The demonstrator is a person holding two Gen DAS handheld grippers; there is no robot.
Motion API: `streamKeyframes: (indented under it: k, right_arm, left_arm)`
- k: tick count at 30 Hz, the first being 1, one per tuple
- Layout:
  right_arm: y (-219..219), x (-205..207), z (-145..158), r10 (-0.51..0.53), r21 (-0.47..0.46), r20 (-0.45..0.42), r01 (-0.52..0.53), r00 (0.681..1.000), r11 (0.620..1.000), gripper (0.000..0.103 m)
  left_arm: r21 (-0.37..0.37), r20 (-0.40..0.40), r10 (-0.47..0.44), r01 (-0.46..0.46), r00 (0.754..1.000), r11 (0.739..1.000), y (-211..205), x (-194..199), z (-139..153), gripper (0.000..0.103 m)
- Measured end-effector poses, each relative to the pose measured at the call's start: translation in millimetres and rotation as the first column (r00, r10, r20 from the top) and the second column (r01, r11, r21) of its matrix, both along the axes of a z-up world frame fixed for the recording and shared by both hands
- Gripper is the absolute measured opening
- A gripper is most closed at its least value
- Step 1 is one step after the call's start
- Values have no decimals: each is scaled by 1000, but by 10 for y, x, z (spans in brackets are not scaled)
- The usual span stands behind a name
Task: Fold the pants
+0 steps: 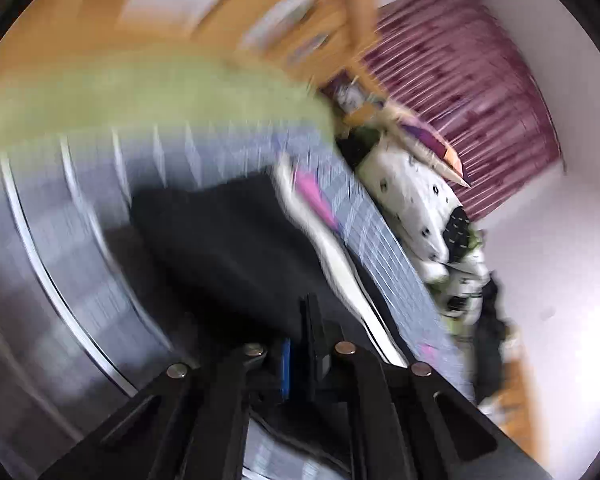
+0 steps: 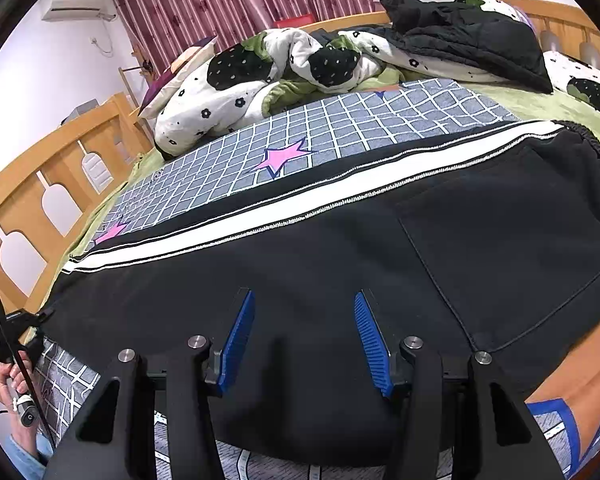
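Black pants with a white side stripe lie flat across the bed, waistband at the right and leg ends at the left. My right gripper hovers open over the middle of the pants, with nothing between its blue pads. My left gripper, held by a hand, sits at the leg-end hem at the far left. In the heavily blurred left wrist view, the left gripper is shut, with the black pants right at its tips.
The pants rest on a grey grid sheet with pink stars. A bunched white, green and black duvet and a black jacket lie at the far side. A wooden bed rail runs along the left.
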State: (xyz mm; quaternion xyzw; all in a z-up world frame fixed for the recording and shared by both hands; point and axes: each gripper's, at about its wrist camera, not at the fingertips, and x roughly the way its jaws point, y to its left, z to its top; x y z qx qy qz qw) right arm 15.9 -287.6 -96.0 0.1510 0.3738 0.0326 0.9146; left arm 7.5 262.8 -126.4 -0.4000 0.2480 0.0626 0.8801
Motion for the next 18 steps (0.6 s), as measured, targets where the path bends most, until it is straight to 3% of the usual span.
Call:
streamKeyframes:
  k: [1,2,4,6,7,8,9,10,13,18]
  right_arm:
    - [3,9,-8,1,1,-4,-1,1000,1000,51]
    - [14,12,-12,1,0,-4,-1,1000,1000,51]
    - [49,26,-25,11,-9,-9,-11,1000,1000,51]
    - [102,43,-48,26,-24,-17,-26,1000,999,51]
    - [118,49,-53,30,-29,-19,-31,999,999,51]
    - [144,51,-62,36,-39,-23,-37,999,999,51]
    - [164,50,-67,41,-50,-24,-42,999,998,51]
    - [184,41,-68,44,-63,-23,-46,999,997,51]
    - [206,36,-90,49,-81,-30,-51,998,995,51]
    - [178,57,-154,42,-67,-50,-45,998,997,51]
  left_arm:
    - [69,16,-11,9,1000,998,12,4,119,7]
    - [83,14,-21,19,1000,996,42,37,148,7]
    - [60,-40,-47,49,998,997,110,118,90,7]
    - [90,-127,-68,80,990,993,100,146,-9,7]
    - [103,-159,-60,77,985,992,97,128,-58,15]
    - [94,-187,-55,74,981,993,110,97,-134,24]
    - [58,-205,-44,57,978,997,143,60,-224,45]
    - [22,-203,-35,40,979,999,176,26,-296,51]
    - [-76,-142,-8,-3,990,997,343,-41,-405,51]
    - [-146,-177,-34,7,984,989,495,166,-408,51]
